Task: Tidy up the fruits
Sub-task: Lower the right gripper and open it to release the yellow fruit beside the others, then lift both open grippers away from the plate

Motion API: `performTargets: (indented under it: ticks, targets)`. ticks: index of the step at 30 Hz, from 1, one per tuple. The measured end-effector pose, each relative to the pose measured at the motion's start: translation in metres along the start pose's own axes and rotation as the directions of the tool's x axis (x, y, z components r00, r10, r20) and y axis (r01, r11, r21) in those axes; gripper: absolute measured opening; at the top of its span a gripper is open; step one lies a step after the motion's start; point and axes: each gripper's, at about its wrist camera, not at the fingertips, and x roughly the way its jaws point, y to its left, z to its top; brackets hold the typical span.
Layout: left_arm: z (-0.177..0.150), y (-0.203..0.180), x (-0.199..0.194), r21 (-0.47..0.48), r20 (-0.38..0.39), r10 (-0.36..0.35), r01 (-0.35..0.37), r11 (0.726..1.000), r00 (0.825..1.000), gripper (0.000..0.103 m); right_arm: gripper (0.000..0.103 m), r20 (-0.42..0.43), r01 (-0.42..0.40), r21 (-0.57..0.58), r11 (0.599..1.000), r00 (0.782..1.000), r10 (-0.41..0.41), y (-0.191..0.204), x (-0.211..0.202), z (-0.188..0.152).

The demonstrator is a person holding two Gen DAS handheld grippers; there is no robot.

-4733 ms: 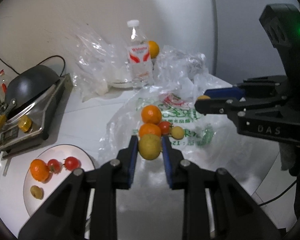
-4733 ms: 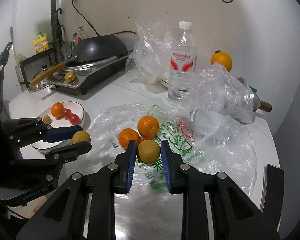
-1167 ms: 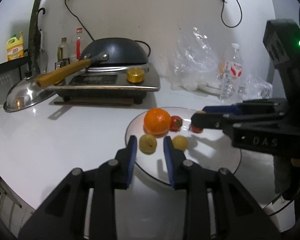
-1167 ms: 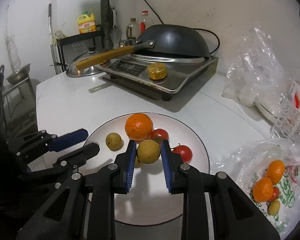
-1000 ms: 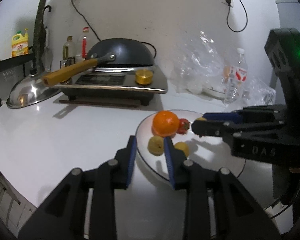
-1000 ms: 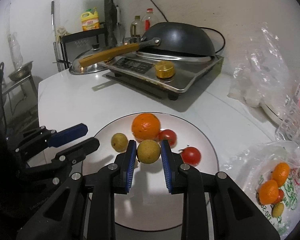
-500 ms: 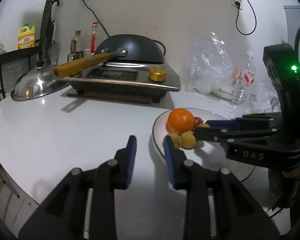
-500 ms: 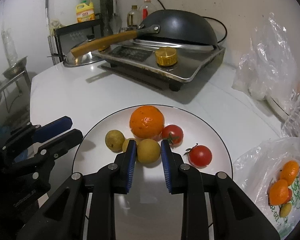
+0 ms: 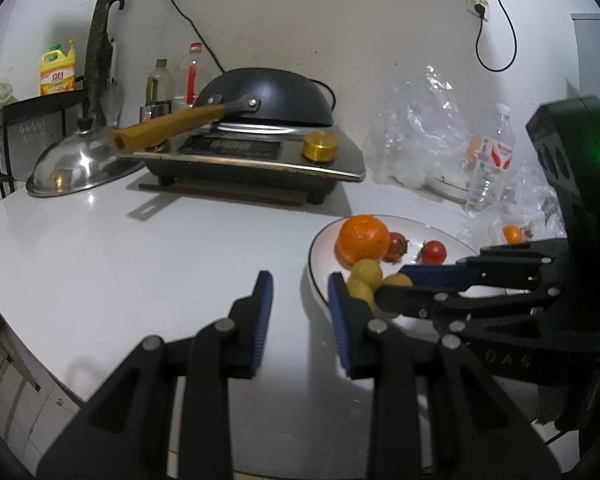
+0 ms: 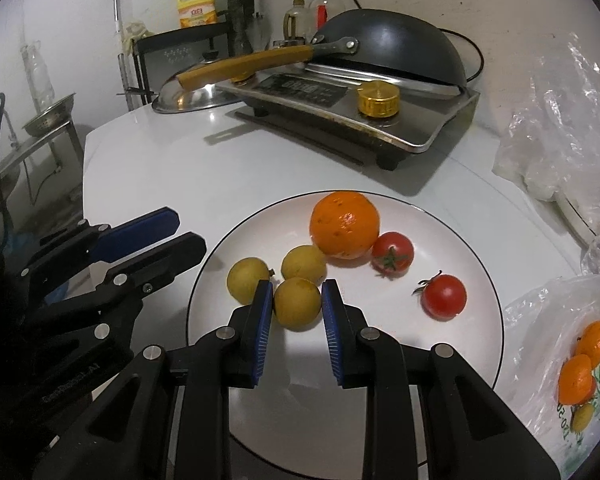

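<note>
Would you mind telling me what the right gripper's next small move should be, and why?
Probably open the jaws. The right gripper is shut on a yellow fruit low over the plate, beside two other yellow fruits and near the orange. It looks to be where it belongs, so releasing it seems right; the left gripper holds nothing.

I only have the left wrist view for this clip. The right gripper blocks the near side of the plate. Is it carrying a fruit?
Observer: Yes. The right gripper is shut on a yellow-green fruit, low over the plate.
Operator: How many small yellow ones are on the plate besides that?
Observer: Two yellow-green fruits, just beyond the held one.
Operator: Any fruit left in the bag?
Observer: The printed plastic bag holds two oranges and one small yellow fruit.
</note>
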Motion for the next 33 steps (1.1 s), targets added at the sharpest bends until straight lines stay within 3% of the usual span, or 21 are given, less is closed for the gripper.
performTargets:
  ticks: [18, 21, 23, 26, 33]
  targets:
    - [0.007, -0.029, -0.018, 0.037, 0.022, 0.014, -0.014, 0.999, 1.0, 0.03, 0.029, 0.09, 0.027, 0.038, 0.999, 0.996, -0.03, -0.015, -0.047, -0.01]
    - [0.008, -0.036, -0.022, 0.045, 0.029, 0.012, -0.013, 0.999, 1.0, 0.031, 0.041, 0.114, 0.047, 0.05, 0.998, 0.992, -0.052, -0.021, -0.058, -0.014]
    - [0.01, -0.042, -0.024, 0.052, 0.033, 0.009, -0.011, 0.999, 0.999, 0.032, 0.042, 0.13, 0.061, 0.059, 0.996, 0.989, -0.068, -0.024, -0.066, -0.017]
    - [0.01, -0.05, -0.028, 0.058, 0.036, -0.005, 0.002, 0.998, 0.999, 0.051, 0.049, 0.153, 0.08, 0.08, 0.994, 0.984, -0.092, -0.032, -0.076, -0.021]
    - [0.015, -0.072, -0.037, 0.079, 0.047, -0.025, 0.021, 0.997, 0.999, 0.051, 0.057, 0.197, 0.136, 0.121, 0.983, 0.968, -0.158, -0.051, -0.101, -0.031]
